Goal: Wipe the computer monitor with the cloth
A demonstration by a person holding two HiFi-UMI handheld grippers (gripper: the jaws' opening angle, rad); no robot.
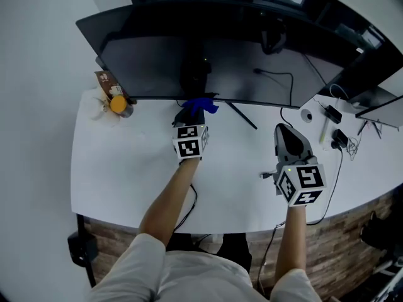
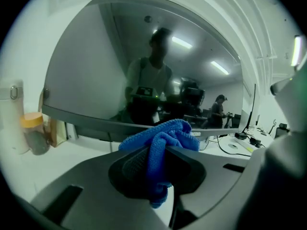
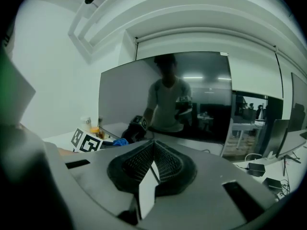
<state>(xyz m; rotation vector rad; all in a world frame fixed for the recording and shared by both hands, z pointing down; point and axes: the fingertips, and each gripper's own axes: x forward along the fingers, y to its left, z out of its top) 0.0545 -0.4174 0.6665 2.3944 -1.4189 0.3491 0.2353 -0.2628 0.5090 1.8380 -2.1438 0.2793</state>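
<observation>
Left gripper view shows the left tongs (image 2: pixel 160 152) pinched on a bunched, nubbly blue cloth (image 2: pixel 169 131) just before the glossy dark monitor (image 2: pixel 91 71) (curved). The right tongs (image 3: pixel 152 147) are pressed together, empty, over the white bench (image 1: pixel 126 175).

Left gripper (image 1: pixel 189 119): reached well forward, jaws pointing away from the body; in the left gripper view (image 2: pixel 158 152) the jaws are clamped on a blue cloth (image 2: pixel 165 134), which bunches above the pads and hangs a little below them.
Right gripper (image 1: pixel 287 134): held nearer the body than the left one and off to the right; in the right gripper view (image 3: pixel 152 158) the jaws are pressed together with nothing between them.
Left forearm (image 1: pixel 167 205): bare, stretched out forward and slightly rightward.
Right forearm (image 1: pixel 294 231): bare, running almost straight ahead.
Marker cubes: one on each gripper's rear, facing up toward the head camera.
</observation>
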